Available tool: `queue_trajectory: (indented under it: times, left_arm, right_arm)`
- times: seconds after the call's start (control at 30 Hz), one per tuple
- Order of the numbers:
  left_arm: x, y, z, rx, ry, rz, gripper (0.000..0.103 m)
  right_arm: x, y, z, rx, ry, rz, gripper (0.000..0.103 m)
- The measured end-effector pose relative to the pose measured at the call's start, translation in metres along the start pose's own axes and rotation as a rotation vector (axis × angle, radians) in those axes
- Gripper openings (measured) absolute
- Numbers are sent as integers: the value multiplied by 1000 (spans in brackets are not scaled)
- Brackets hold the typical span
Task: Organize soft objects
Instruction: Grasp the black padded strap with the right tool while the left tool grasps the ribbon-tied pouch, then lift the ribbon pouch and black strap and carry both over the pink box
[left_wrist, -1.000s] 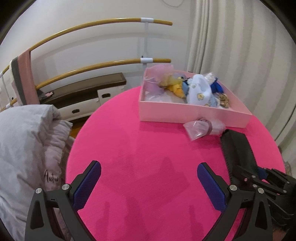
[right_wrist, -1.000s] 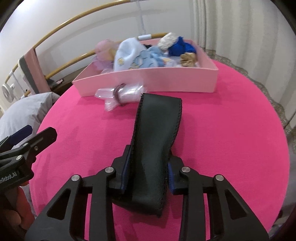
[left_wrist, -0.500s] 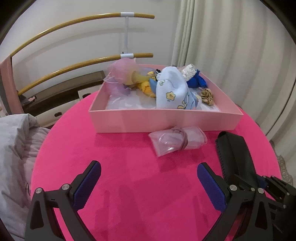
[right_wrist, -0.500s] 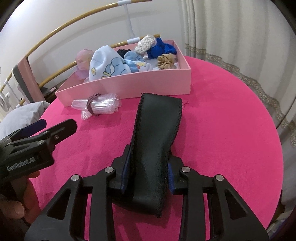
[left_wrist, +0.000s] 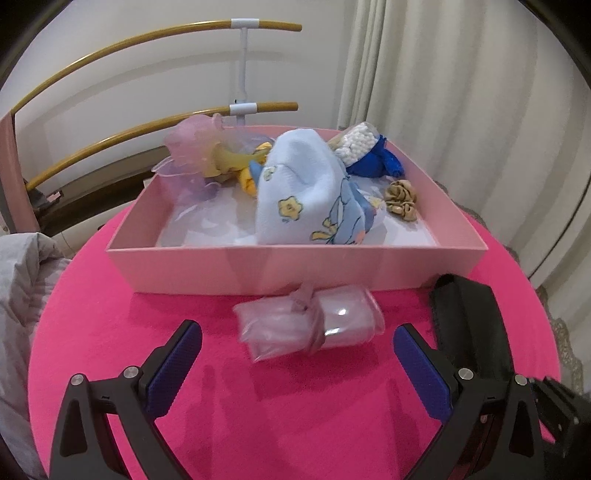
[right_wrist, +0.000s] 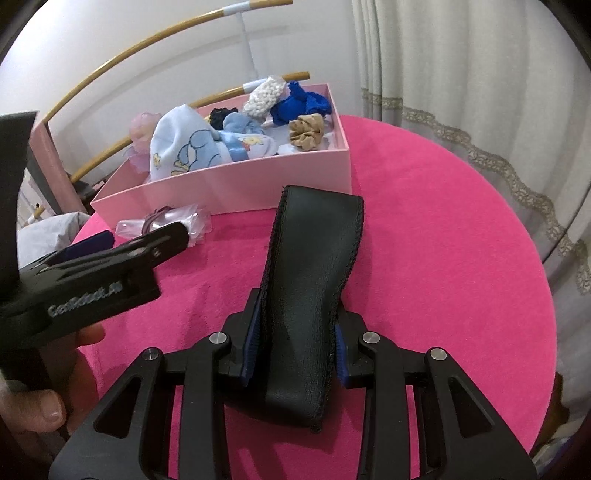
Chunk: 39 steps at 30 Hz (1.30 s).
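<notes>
The left gripper (left_wrist: 297, 363) hovers low over the pink table (left_wrist: 295, 424), its blue-padded fingers (left_wrist: 173, 363) spread wide apart, pointed at a clear plastic packet (left_wrist: 308, 325) lying just in front of the pink box (left_wrist: 258, 269). Beside it, the right gripper (right_wrist: 295, 350) is clamped on a black leather strap (right_wrist: 310, 266) that reaches forward toward the box's near wall.

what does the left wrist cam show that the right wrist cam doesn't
Only the left wrist view shows the left gripper from behind, jaws open toward the plastic bag, plus the yellow toy in the box. Only the right wrist view shows the right gripper shut on the black band and the person's thumb. Both show the pink box, blue cloth, beige scrunchie and pink table.
</notes>
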<state>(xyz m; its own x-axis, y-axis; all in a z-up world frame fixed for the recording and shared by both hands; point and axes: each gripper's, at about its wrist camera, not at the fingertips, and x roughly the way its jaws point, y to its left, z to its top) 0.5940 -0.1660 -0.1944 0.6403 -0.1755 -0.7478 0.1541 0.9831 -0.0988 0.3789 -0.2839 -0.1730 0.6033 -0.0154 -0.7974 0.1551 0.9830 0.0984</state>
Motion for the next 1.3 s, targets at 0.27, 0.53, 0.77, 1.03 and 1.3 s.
queue_trajectory:
  times: [0.27, 0.53, 0.77, 1.03, 1.3]
  left_arm:
    - [26, 2, 6, -31, 64, 11, 74]
    - [5, 14, -8, -29, 56, 4, 70]
    - [-23, 28, -18, -33, 47, 15, 70]
    - [-67, 49, -31, -54, 14, 19, 70]
    - [-108, 68, -37, -83, -34, 17, 70]
  right_arm:
    - [0, -1, 0, 3, 0, 12, 30]
    - [-5, 1, -2, 3, -2, 9, 30]
    - [-17, 10, -2, -11, -17, 4, 30]
    - [-35, 28, -2, -43, -46, 15, 30]
    - [-55, 46, 2, -75, -82, 33, 30]
